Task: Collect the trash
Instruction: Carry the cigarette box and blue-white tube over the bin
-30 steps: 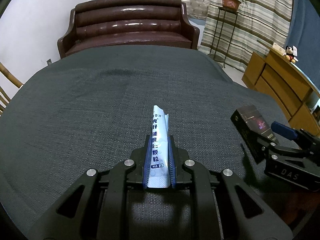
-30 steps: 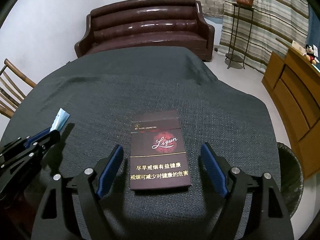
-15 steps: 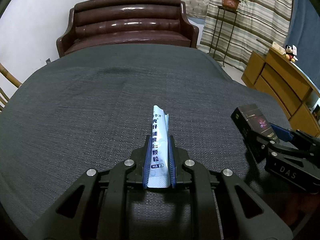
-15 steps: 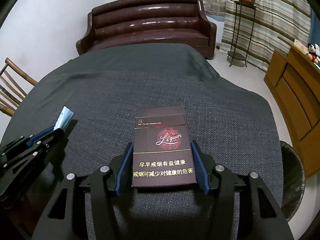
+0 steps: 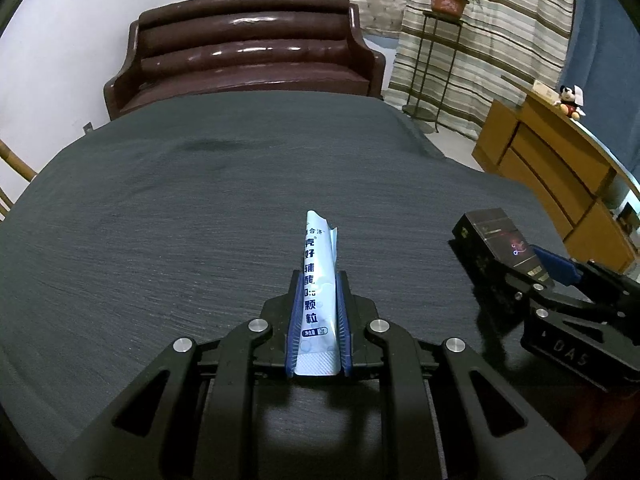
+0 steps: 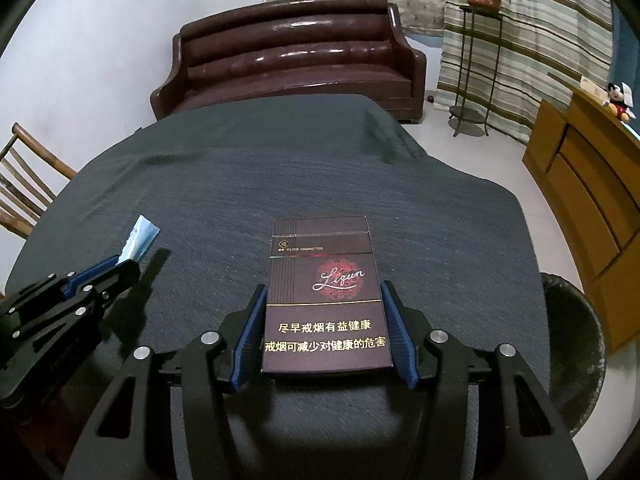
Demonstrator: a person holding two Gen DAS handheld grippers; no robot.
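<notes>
Dim indoor light, sharp, fisheye-warped edges.

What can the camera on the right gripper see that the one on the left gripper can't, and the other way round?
Only the right wrist view shows the dark trash bin on the floor, a wooden chair and the cigarette pack's printed front. Only the left wrist view shows the printed face of the blue sachet clamped in the left gripper. Both show the pack, the sachet, the grey tablecloth, the brown sofa and the potted plant.
</notes>
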